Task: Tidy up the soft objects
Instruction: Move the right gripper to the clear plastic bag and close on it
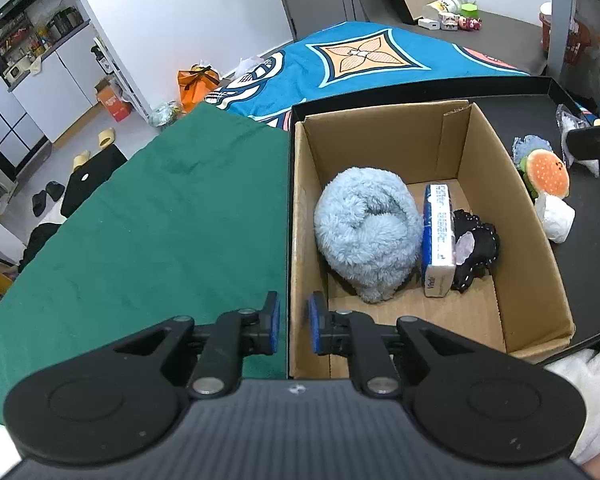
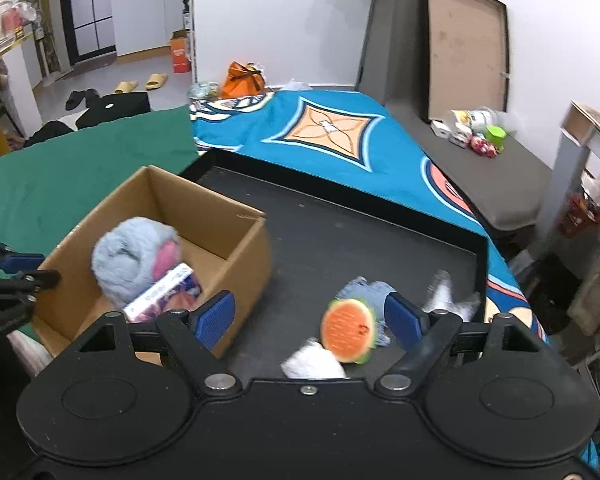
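Now right gripper (image 2: pixel 310 322), jaws wide and empty, frames orange burger-shaped plush toy (image 2: pixel 348 330) beside brown cardboard box (image 2: pixel 252 260), likely for pickup; left gripper (image 1: pixel 294 322), jaws narrowly apart and empty, straddles box's wall.

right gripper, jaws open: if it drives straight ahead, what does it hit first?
Most likely the burger-shaped plush, which sits between the open jaws of the right gripper on the black tray. Depth is unclear.

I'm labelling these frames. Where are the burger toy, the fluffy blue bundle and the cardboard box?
burger toy (image 2: pixel 348 330): right wrist view, orange bun face.
fluffy blue bundle (image 1: pixel 366 226): left wrist view, middle of its fur.
cardboard box (image 1: pixel 500 216): left wrist view, inner right wall.
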{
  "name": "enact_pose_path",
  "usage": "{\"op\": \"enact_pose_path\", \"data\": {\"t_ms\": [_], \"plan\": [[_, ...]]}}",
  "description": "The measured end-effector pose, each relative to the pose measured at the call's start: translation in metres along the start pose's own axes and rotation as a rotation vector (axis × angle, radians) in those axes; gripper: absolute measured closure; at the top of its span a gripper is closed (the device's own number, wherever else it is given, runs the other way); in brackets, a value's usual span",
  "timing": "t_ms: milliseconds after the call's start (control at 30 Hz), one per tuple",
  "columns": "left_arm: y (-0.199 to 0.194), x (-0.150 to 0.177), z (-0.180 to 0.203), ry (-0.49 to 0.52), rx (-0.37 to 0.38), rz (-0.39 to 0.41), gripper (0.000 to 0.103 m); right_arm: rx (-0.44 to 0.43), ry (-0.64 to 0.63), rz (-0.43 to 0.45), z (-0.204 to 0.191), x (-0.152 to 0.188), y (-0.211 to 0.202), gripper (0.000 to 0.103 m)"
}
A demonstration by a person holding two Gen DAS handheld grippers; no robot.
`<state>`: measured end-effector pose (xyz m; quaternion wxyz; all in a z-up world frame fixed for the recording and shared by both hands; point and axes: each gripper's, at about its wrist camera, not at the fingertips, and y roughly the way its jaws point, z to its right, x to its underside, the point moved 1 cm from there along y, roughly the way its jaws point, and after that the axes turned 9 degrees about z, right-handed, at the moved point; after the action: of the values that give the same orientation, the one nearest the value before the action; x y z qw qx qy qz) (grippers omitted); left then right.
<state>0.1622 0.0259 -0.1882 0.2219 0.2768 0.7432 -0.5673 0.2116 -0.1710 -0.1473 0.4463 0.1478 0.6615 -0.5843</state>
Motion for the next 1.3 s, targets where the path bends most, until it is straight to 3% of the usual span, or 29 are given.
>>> {"op": "enact_pose_path", "data": {"t_ms": [200,400,900,1300], "plan": [[-0.004,-0.002,0.006,0.028,-0.035,0.015,0.061,-0.007,0.033,0.002,0.025,0.005,-0.001,0.022],[-0.005,-0.005,0.014,0.081,-0.078,0.019,0.048,-0.006,0.129,0.018,0.054,0.017,0.007,0.024],[0.0,-0.018,0.022,0.106,-0.148,-0.032,0.046,0.032,0.49,0.019,0.13,0.043,0.034,0.041],[0.014,-0.033,0.039,0.104,-0.15,-0.095,0.046,0.027,0.566,0.02,0.158,0.059,0.056,0.046]]}}
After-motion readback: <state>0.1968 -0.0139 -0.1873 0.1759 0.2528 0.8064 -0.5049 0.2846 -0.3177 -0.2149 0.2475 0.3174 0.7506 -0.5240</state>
